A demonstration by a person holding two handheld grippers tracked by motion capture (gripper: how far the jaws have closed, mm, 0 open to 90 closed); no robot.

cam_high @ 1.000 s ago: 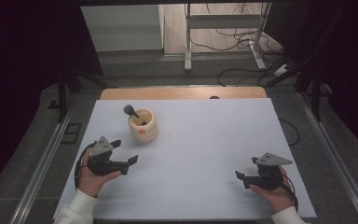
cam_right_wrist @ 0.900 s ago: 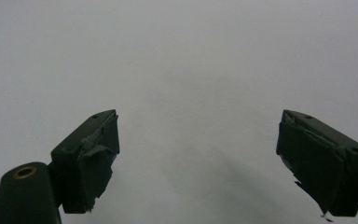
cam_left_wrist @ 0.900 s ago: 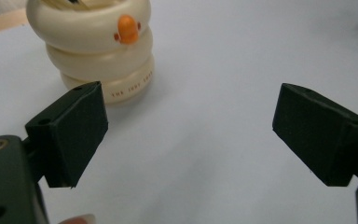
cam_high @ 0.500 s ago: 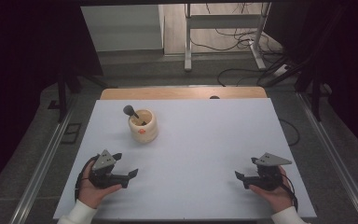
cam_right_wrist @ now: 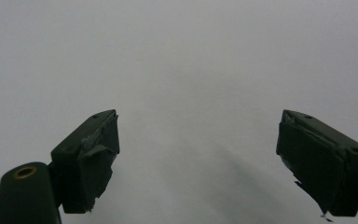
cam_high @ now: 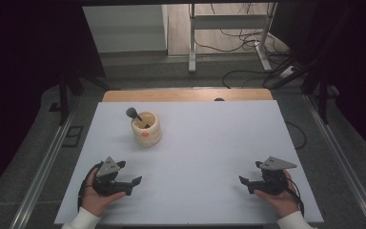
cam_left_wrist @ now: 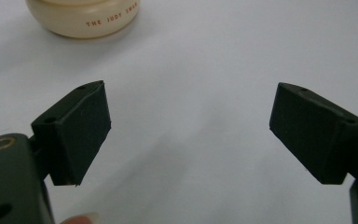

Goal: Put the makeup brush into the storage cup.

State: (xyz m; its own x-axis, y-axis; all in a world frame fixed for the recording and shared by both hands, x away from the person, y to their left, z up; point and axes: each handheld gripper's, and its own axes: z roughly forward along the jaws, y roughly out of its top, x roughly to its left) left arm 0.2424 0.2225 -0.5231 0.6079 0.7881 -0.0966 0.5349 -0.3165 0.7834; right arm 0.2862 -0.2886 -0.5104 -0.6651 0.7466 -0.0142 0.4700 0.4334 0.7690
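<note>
A: Where is the left gripper (cam_high: 132, 182)?

B: Low over the table (cam_high: 209, 143), near its front edge, held in the person's left hand (cam_high: 95, 195). In its own view the jaws stand wide apart with bare white table between them; nothing is gripped.

A: And the mortar (cam_high: 146, 128)?

B: Ahead of the left gripper and well apart from it. In the left gripper view its cream base (cam_left_wrist: 85, 17) sits beyond the left jaw, at the top edge, with orange lettering on its side. It stands upright.

A: The pestle (cam_high: 137, 116)?

B: It rests inside the mortar, tilted, its dark rounded end sticking up over the rim on the side away from the right gripper.

A: What about the right gripper (cam_high: 244, 183)?

B: Also near the front edge, far across from the left one, in the right hand (cam_high: 279, 198). Its jaws point toward the left gripper. In its own view they are spread wide and hold nothing; plain table lies ahead of them. The pads (cam_right_wrist: 93, 163) look worn and torn at the edges.

A: Is either gripper touching the mortar?

B: No, both are well clear of it.
</note>
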